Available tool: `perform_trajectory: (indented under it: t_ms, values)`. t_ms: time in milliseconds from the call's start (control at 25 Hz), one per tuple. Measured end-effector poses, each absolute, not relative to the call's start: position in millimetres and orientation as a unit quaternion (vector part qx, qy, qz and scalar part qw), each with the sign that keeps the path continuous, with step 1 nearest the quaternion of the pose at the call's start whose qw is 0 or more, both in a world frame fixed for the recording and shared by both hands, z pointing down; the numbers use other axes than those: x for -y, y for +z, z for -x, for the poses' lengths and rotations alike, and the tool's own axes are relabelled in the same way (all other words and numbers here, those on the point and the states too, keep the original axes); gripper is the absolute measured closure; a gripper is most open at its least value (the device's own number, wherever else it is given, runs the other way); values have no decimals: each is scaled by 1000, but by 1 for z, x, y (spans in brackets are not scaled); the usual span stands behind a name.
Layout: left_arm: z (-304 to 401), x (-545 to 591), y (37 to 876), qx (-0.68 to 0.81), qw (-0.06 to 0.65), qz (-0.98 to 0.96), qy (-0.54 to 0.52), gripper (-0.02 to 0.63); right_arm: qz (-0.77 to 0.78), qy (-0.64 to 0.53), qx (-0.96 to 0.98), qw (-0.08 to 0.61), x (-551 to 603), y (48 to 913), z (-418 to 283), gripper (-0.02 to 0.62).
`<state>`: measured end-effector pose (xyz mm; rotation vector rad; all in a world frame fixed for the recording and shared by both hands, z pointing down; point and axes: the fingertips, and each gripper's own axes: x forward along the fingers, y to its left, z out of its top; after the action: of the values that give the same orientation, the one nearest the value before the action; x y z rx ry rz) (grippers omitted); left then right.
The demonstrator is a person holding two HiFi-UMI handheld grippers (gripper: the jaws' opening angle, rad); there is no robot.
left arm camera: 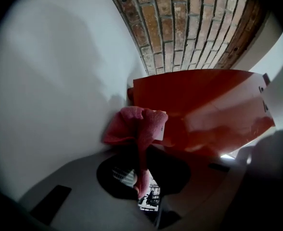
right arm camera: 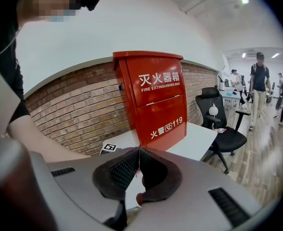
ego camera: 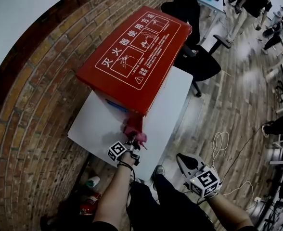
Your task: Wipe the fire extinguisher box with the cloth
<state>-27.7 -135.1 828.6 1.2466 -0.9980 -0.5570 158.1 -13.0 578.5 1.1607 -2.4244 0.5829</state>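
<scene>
While left gripper point(left arm camera: 140, 171) pinches cloth point(left arm camera: 132, 128), against box point(left arm camera: 199, 105)

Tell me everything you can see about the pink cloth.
The pink cloth looks like soft terry, bunched and crumpled, with a small white tag. A strip of it runs down between the left gripper's shut tongs. Its bunched end presses against a corner of the red fire extinguisher box.
</scene>
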Motion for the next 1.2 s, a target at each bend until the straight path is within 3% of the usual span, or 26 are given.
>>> perform_trajectory:
  t_ms: [280,520,1040,1200]
  values:
    - [31,132,829,450,662,-541,-258,551,-413,213,864,196,6,581,-161,575]
    - [45,116,795,464,620,-587,-236,551,-422,190,868,183,9,568,-165,575]
    - [107,-5,549,445,497,-685,-294,551,-359,122,925,21,21,446,-126,575]
    - [124,-34,469,463,426,-709,-318,551,-330,95,939,-2,16,410,-107,575]
